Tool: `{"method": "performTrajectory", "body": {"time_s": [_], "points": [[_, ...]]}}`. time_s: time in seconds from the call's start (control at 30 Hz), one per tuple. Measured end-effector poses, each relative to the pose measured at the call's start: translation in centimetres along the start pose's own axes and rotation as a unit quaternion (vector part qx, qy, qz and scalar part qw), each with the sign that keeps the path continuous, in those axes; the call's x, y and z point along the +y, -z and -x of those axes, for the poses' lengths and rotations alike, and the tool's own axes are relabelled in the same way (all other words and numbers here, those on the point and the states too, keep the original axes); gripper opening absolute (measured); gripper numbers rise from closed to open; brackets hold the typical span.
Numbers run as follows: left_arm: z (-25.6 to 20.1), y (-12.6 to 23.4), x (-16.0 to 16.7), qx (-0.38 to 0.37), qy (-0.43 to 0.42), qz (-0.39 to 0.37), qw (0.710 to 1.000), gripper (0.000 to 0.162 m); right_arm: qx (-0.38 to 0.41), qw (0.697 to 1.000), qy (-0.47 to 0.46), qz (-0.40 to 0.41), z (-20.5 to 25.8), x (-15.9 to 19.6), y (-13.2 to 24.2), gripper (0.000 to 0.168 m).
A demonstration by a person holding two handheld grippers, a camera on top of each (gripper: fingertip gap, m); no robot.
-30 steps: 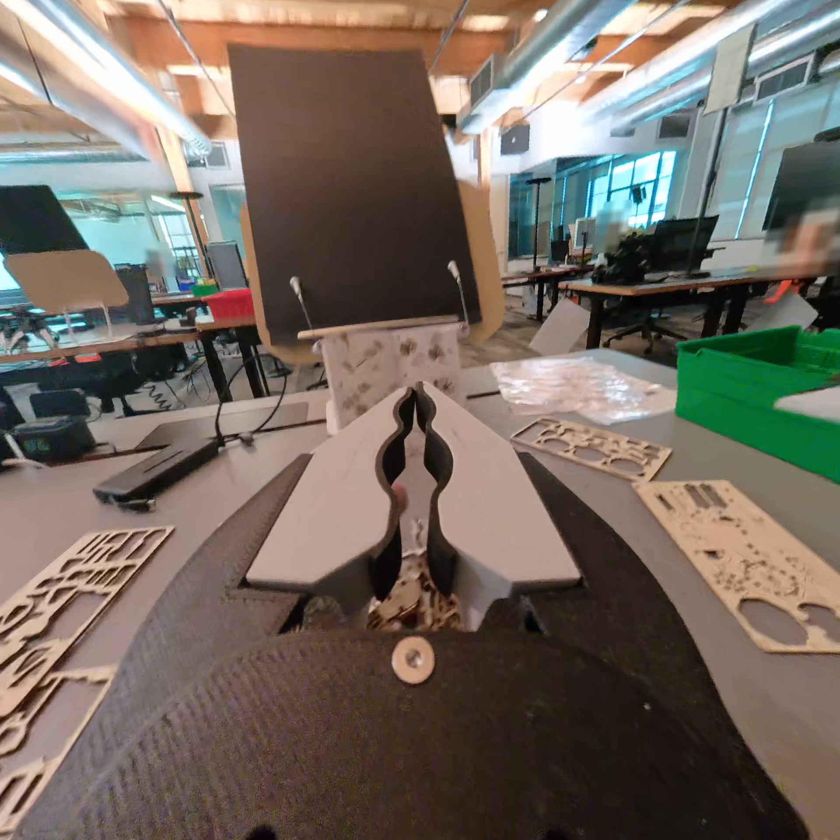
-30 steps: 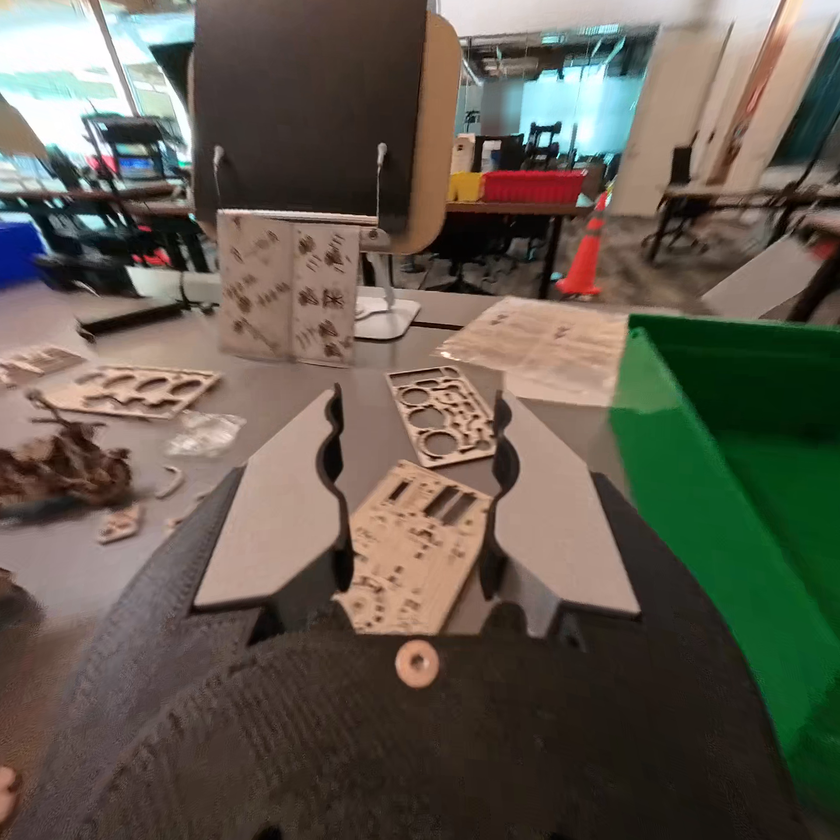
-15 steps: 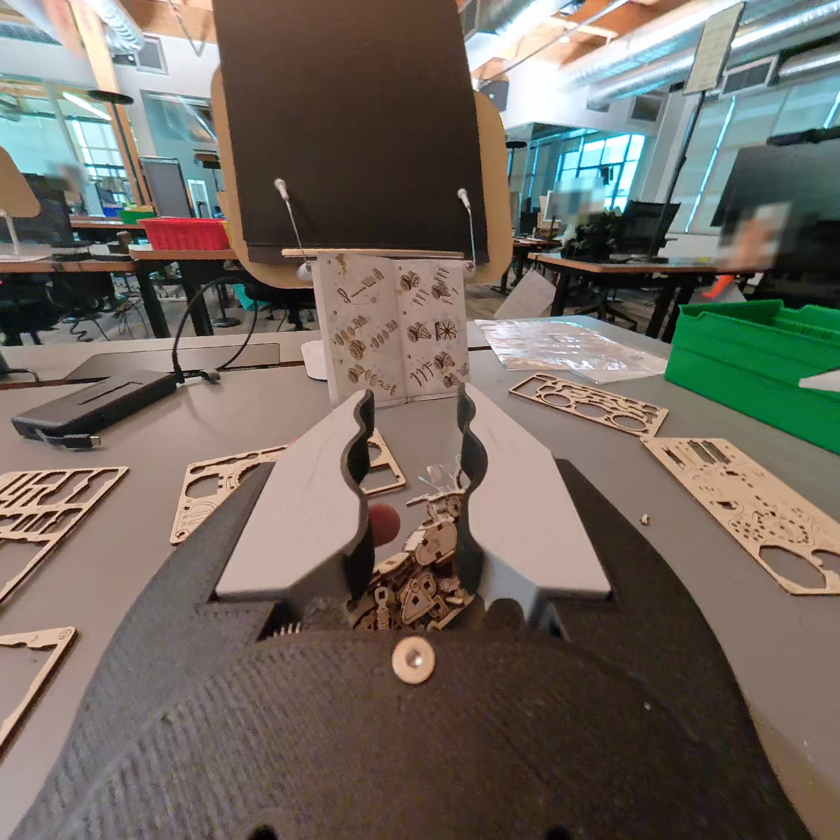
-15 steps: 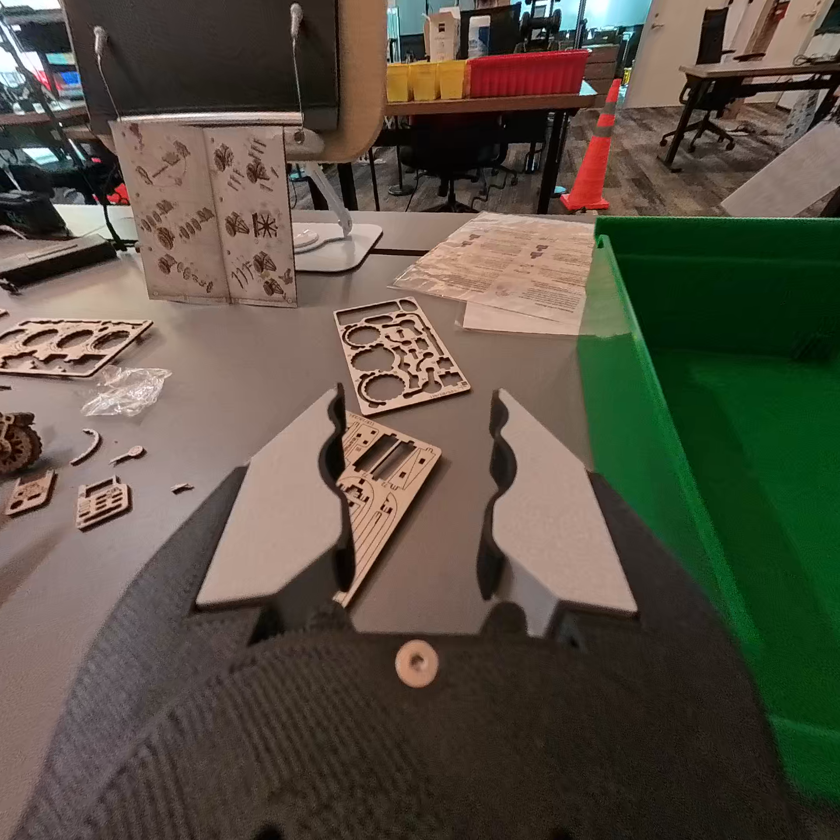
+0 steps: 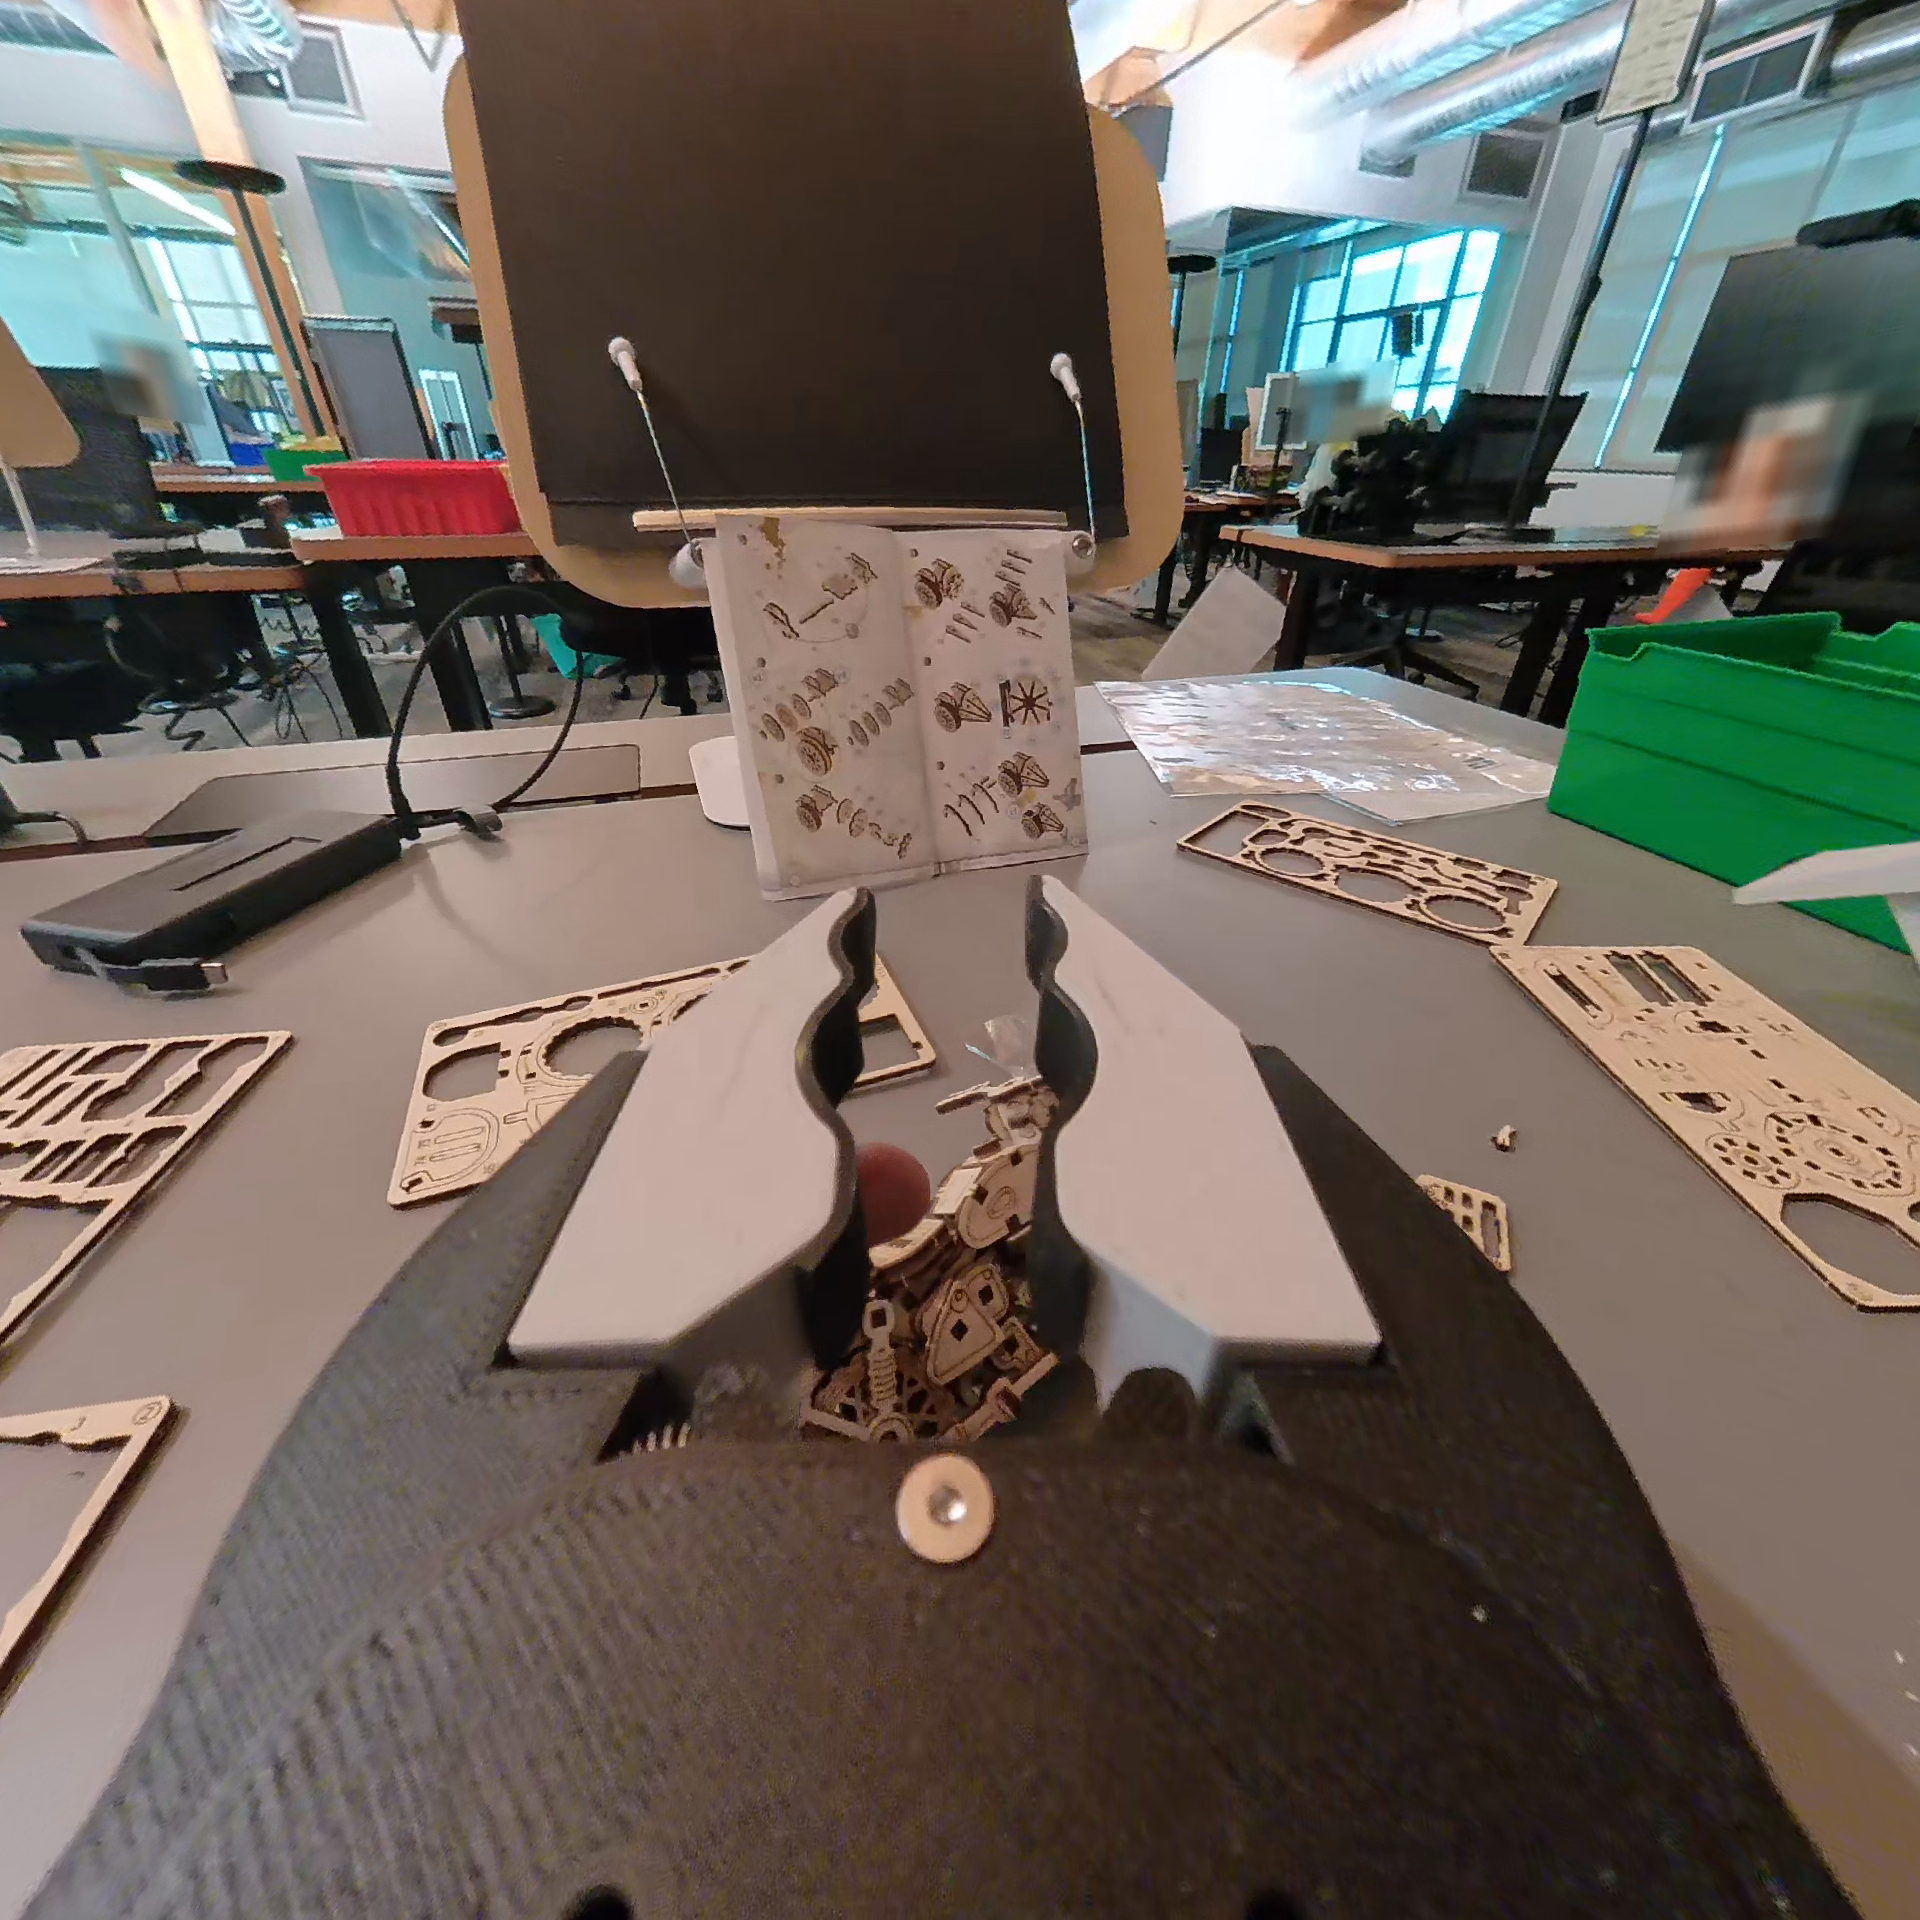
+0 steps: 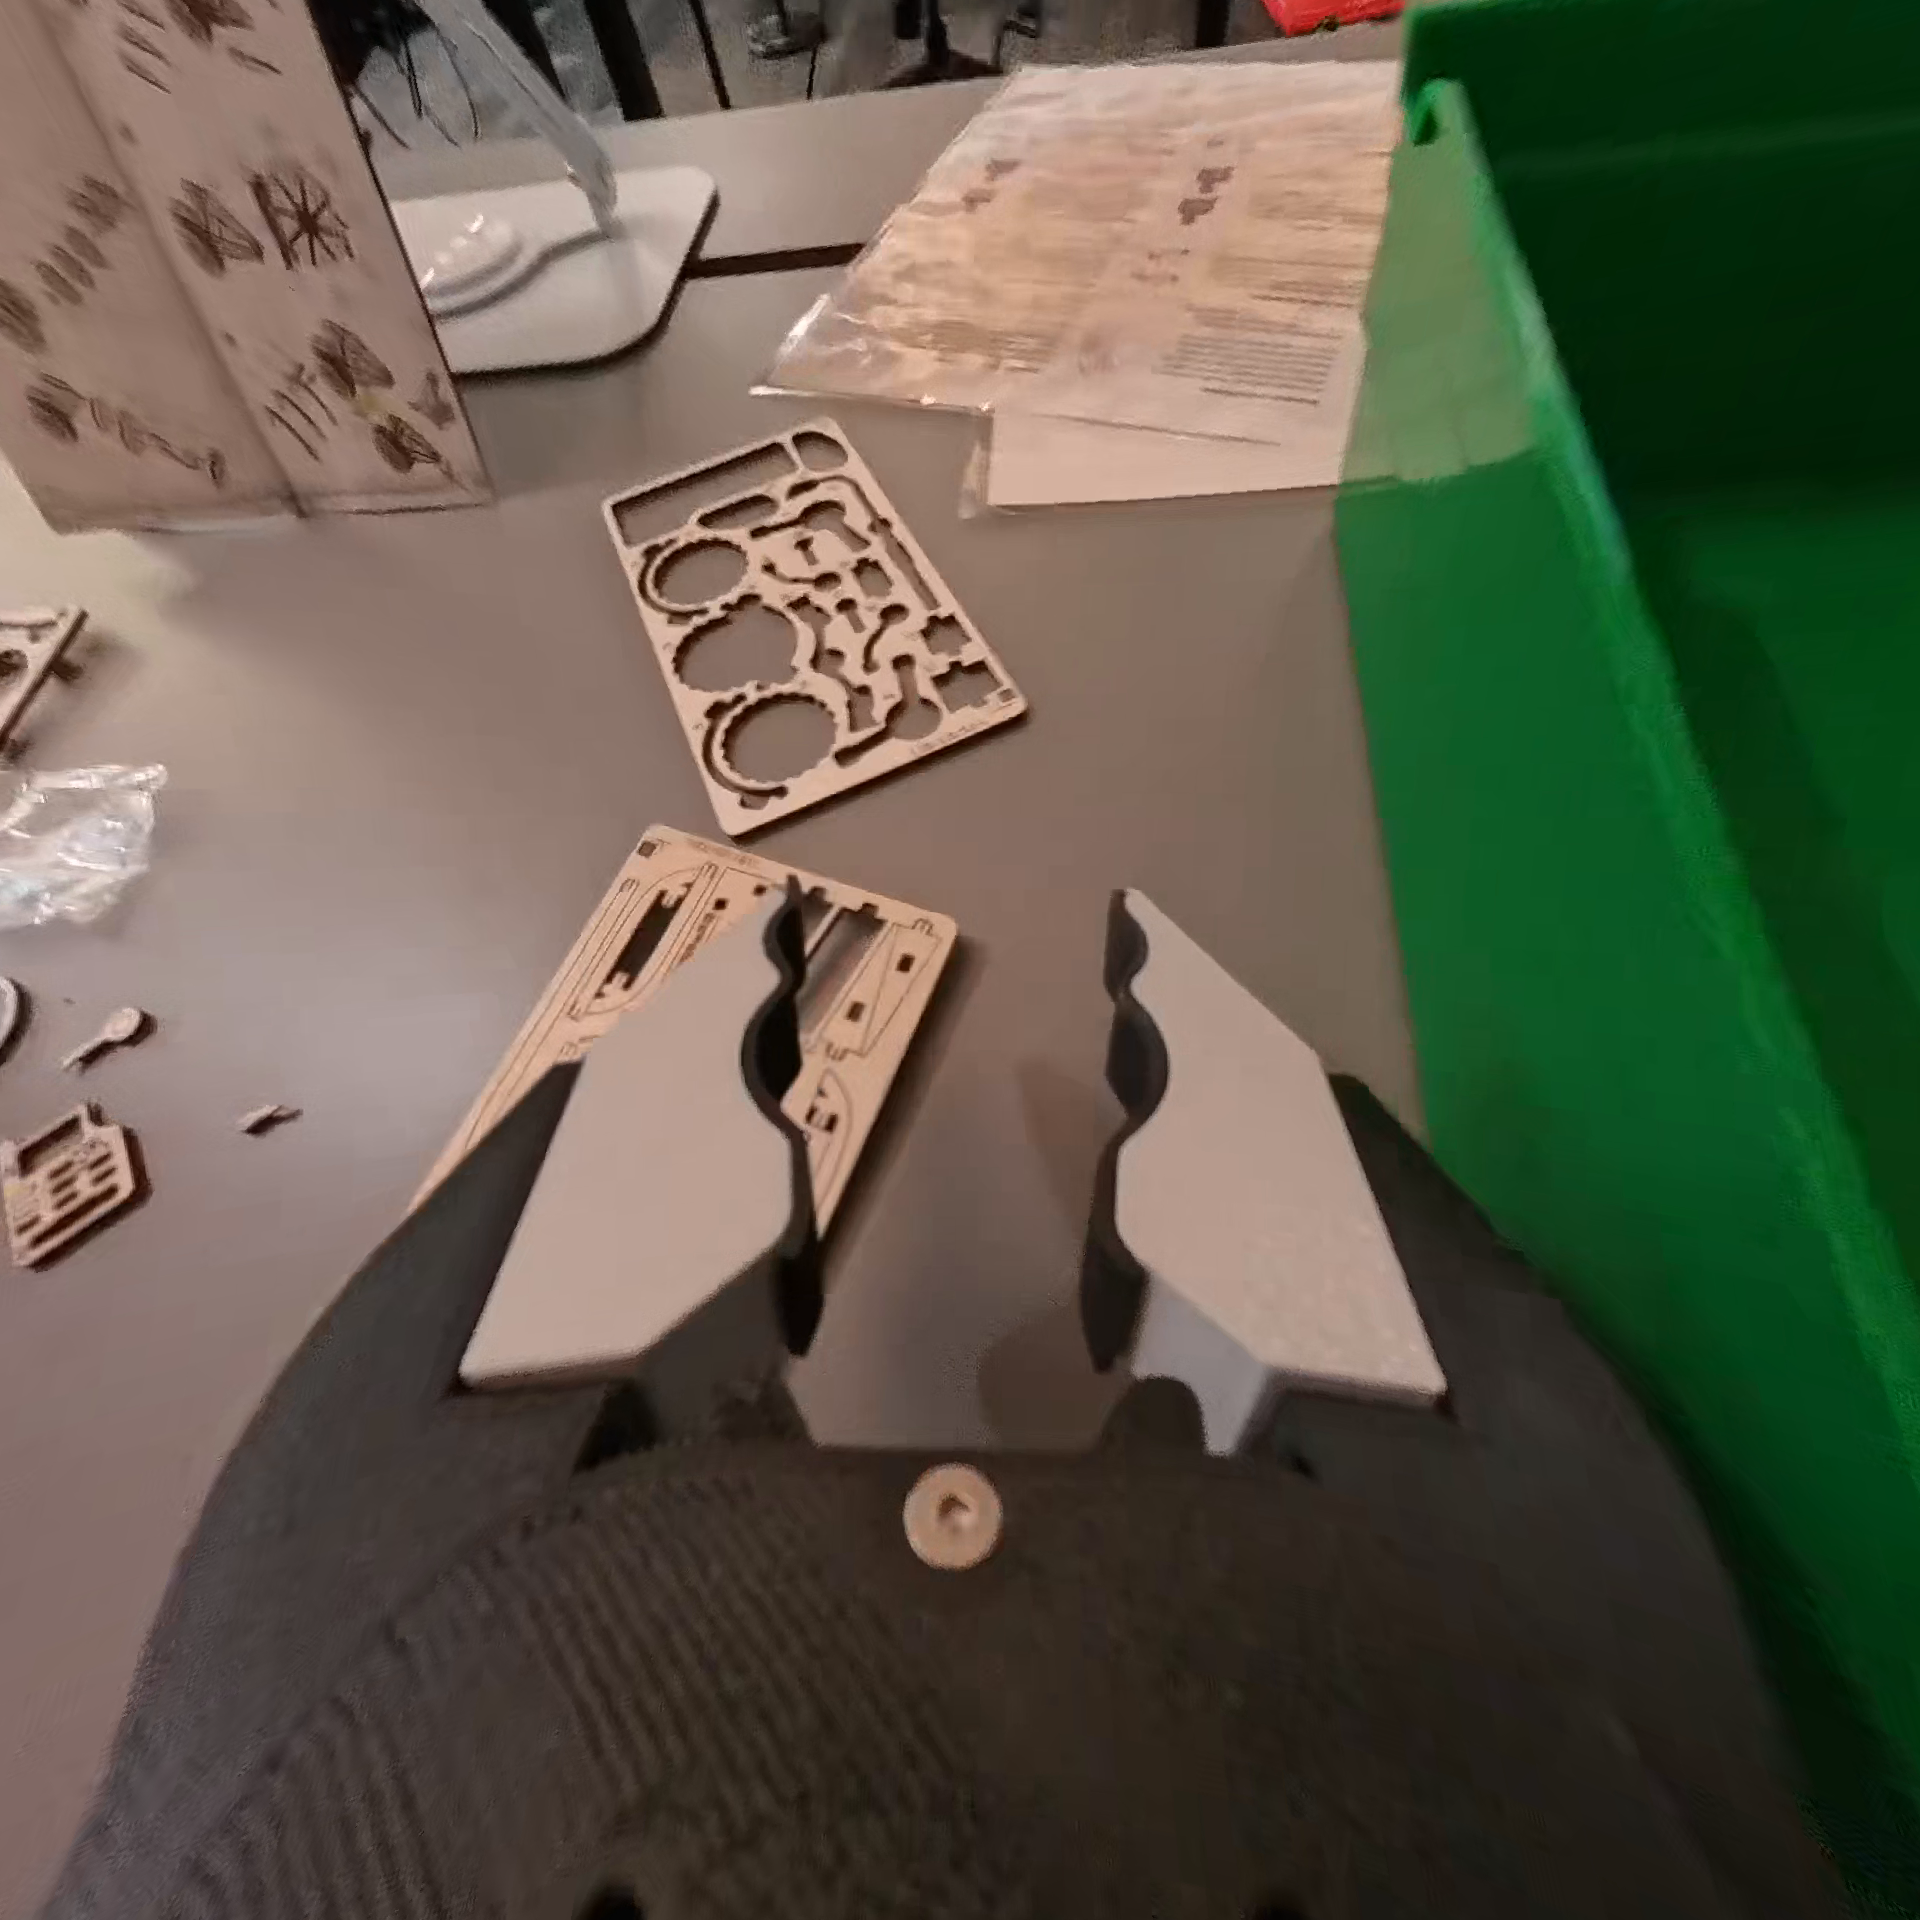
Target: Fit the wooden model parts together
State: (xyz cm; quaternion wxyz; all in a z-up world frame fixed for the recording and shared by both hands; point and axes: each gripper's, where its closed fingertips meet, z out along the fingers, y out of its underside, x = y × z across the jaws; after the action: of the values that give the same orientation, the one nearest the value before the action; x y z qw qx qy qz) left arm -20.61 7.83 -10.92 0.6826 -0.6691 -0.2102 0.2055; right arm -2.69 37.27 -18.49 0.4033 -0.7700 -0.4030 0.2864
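A partly built wooden model [image 5: 977, 1278] with gears sits between the fingers of my left gripper [image 5: 951, 914], beside a dark red round piece [image 5: 891, 1179]. The jaws stand apart around the model, and no grip on it shows. My right gripper [image 6: 951, 914] is open and empty, low over the grey table. Its left finger covers part of a wooden parts sheet [image 6: 883, 966]. A punched-out sheet [image 6: 810, 623] lies just beyond. A small loose wooden part [image 6: 68, 1184] lies at the left.
A green bin [image 6: 1558, 727] stands close on the right of my right gripper. An instruction booklet [image 5: 914, 707] stands on a stand at the back. More wooden sheets [image 5: 1766, 1101], a plastic bag [image 6: 73, 842] and a black device [image 5: 208, 904] lie around. My hands' fingertips stand some 35 cm from each other.
My left gripper went from shut to open, with the model showing between its fingers. My right gripper tilted down and moved closer to the table and the parts sheet, staying open.
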Motion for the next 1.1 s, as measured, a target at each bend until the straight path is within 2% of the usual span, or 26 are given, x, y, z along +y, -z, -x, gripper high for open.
{"method": "performTrajectory", "body": {"time_s": [0.07,0.13,0.27,0.33,0.5,0.6,0.7,0.8,0.93,0.97,1.03,1.07,1.1], "points": [[-0.3,0.1,0.0,0.002,-0.009,-0.002,1.000,0.025,0.012,0.998,0.033,0.049,0.6,1.9,-1.1,0.062],[-0.6,0.2,-0.2,0.003,-0.021,-0.006,1.000,0.025,0.028,0.995,0.060,0.077,0.9,2.9,-1.8,0.061],[-1.3,0.2,0.0,0.006,-0.047,-0.008,0.999,0.025,-0.003,0.994,0.070,0.084,2.6,3.3,-1.7,0.025],[-1.5,0.3,-0.1,0.005,-0.060,-0.012,0.998,0.024,-0.002,0.994,0.073,0.086,2.5,3.4,-1.5,0.001],[-1.6,0.3,-0.2,-0.001,-0.083,-0.018,0.996,0.024,-0.070,0.996,0.010,0.053,3.3,2.2,-0.7,0.000],[-1.5,0.3,-0.2,-0.003,-0.084,-0.019,0.996,0.024,-0.079,0.996,0.030,0.016,3.6,1.0,0.3,0.003],[-1.5,0.2,-0.1,-0.003,-0.080,-0.019,0.997,0.023,-0.076,0.996,0.034,0.029,4.4,1.4,-0.4,0.029],[-1.7,0.1,0.0,-0.002,-0.081,-0.018,0.997,0.023,-0.075,0.991,0.047,0.099,5.4,3.3,-2.1,0.050],[-1.7,0.2,-0.1,-0.005,-0.095,-0.021,0.995,0.023,-0.063,0.990,0.071,0.104,5.4,3.6,-1.8,0.040],[-1.7,0.2,-0.2,-0.007,-0.098,-0.023,0.995,0.023,-0.067,0.990,0.065,0.105,5.2,3.6,-1.8,0.028],[-1.6,0.2,-0.2,-0.009,-0.100,-0.026,0.995,0.022,-0.084,0.990,0.033,0.104,5.1,3.5,-1.8,0.027],[-1.5,0.2,-0.2,-0.010,-0.099,-0.025,0.995,0.023,-0.092,0.991,0.013,0.097,5.0,3.2,-1.7,0.004],[-1.4,0.2,-0.2,-0.011,-0.097,-0.024,0.995,0.023,-0.105,0.991,-0.006,0.088,5.0,2.8,-1.5,0.000]]}}
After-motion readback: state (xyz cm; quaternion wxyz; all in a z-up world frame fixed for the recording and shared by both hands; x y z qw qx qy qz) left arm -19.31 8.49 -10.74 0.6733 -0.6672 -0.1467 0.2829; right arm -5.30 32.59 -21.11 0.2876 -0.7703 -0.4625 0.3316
